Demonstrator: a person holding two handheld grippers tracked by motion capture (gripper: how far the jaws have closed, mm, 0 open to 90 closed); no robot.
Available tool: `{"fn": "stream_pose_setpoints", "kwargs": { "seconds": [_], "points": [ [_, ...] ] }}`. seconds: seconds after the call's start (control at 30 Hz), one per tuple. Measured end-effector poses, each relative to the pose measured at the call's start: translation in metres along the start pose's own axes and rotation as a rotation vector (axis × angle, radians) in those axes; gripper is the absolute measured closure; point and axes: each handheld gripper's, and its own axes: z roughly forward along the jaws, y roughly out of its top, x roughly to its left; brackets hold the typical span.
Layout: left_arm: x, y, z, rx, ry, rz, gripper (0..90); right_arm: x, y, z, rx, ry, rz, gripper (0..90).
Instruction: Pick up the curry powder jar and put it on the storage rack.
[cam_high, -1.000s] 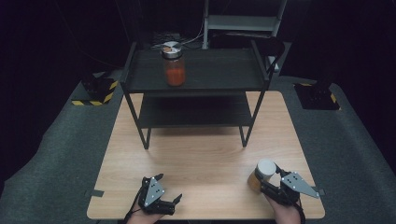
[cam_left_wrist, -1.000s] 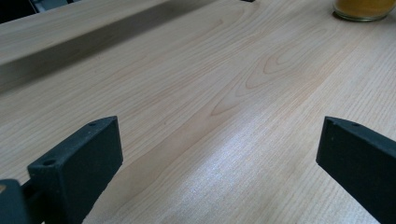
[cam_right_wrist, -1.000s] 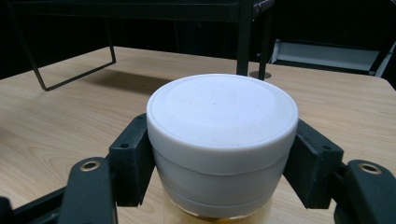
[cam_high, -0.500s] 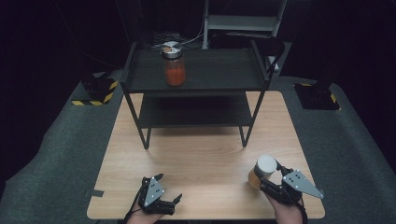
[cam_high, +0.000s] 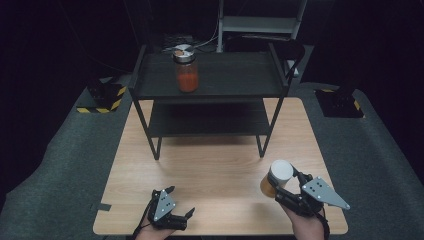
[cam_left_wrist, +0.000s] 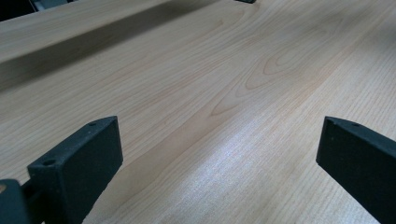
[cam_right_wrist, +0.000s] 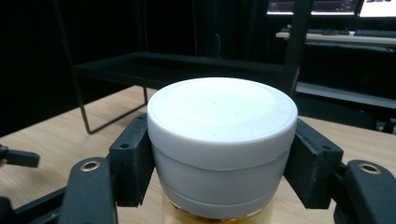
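Up comes the right gripper (cam_high: 285, 186) with its jar (cam_high: 275, 178) — a second ago that jar sat lower and closer to the desk's near right edge, and now it rides higher in the high view, clear of the desk (cam_high: 220, 165) surface. Both jaws are clamped on the jar just under its white lid (cam_right_wrist: 222, 114), one on each side, as the right gripper view shows close up; amber contents peek out below the lid. The jar stands upright in the grip, over the near right part of the desk.

Over on the other side, the left gripper (cam_high: 172, 207) has not budged from the near edge of the desk. Its jaws stand wide apart with nothing between them, and the left gripper view looks along them at bare pale wood grain.

Farther back, the black two-tier shelf (cam_high: 210, 85) stands on the far half of the desk. On its top tier sits a second jar (cam_high: 186, 70), with red contents and a metal lid, upright and well apart from the held jar. The lower tier lies in shadow. In the right gripper view the shelf's dark frame (cam_right_wrist: 187, 65) shows behind the white lid, with the desk's wood running beneath it.
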Motion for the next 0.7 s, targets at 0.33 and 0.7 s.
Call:
{"fn": "stream_pose_setpoints", "kwargs": {
  "seconds": [0.33,0.7],
  "points": [
    [0.001,0.0,0.0,0.0,-0.003,-0.003,0.5,0.007,0.023,0.006,-0.017,0.063,0.005,33.1],
    [0.002,0.0,0.0,0.0,-0.007,-0.006,0.6,0.015,0.042,0.015,-0.043,0.093,-0.006,33.2]
  ]
}}
